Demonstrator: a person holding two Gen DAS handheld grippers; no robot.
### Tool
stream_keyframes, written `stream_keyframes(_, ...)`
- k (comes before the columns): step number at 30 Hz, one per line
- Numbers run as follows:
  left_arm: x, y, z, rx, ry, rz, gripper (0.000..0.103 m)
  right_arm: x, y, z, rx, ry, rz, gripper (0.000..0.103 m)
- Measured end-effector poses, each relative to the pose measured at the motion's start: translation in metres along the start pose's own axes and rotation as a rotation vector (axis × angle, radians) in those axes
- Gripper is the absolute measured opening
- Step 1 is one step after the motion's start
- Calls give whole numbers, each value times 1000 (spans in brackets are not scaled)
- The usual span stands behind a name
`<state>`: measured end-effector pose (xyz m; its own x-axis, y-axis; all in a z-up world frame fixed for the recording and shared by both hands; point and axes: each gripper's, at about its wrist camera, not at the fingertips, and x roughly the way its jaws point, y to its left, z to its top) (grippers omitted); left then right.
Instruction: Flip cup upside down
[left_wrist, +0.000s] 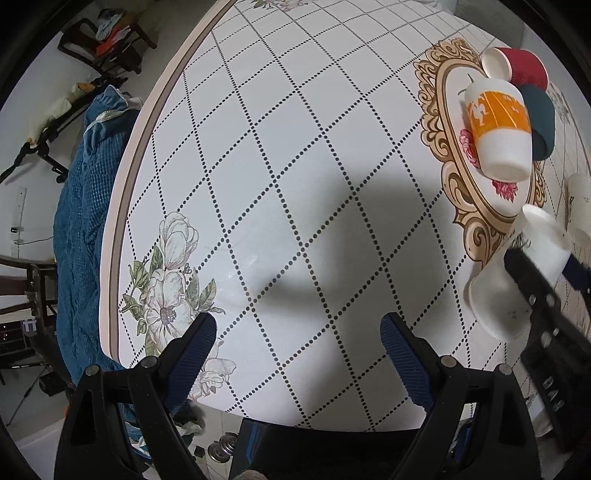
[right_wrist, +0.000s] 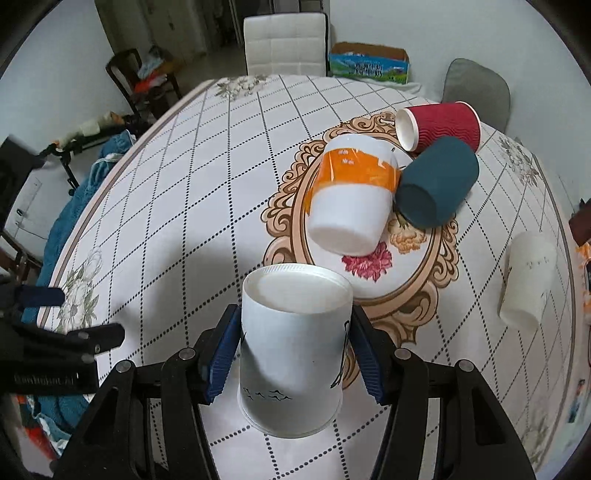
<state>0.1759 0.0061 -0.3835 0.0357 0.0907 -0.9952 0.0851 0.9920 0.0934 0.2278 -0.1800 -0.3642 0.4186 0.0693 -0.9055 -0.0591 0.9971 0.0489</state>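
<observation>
My right gripper (right_wrist: 293, 350) is shut on a white paper cup (right_wrist: 291, 354) with small bird drawings. The cup is upside down, base up and rim down, just above the table near its front edge. The same cup (left_wrist: 517, 280) shows in the left wrist view with the right gripper's fingers (left_wrist: 535, 291) on it. My left gripper (left_wrist: 297, 350) is open and empty, low over the table to the left of the cup. It shows at the left edge of the right wrist view (right_wrist: 62, 317).
An orange-banded white cup (right_wrist: 351, 195), a dark teal cup (right_wrist: 436, 184) and a red ribbed cup (right_wrist: 439, 125) lie on their sides at the table's ornate centre. Another white cup (right_wrist: 528, 280) lies at the right. Chairs (right_wrist: 286, 44) stand around the round table (right_wrist: 184, 184).
</observation>
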Motion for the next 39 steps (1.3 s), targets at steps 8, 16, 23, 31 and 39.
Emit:
stream_keyframes(8, -3, -7, -9, -6, 0, 16, 91, -12, 3, -33, -67, -50, 25, 61)
stream_keyframes(16, -9, -16, -18, -33, -11, 30, 91, -16, 1, -51, -94, -22, 39, 62)
stream_keyframes(23, -33, -20, -30, -76, -68, 9, 91, -35, -12, -54, -32, 19, 58, 87)
stream_keyframes(31, -86, -17, -57, -76, -176, -32, 102, -103, -32, -55, 86, 40, -42, 96)
stream_keyframes(39, -141, -16, -94, -24, -293, -80, 102, -175, -38, -71, 175, -9, -151, 98)
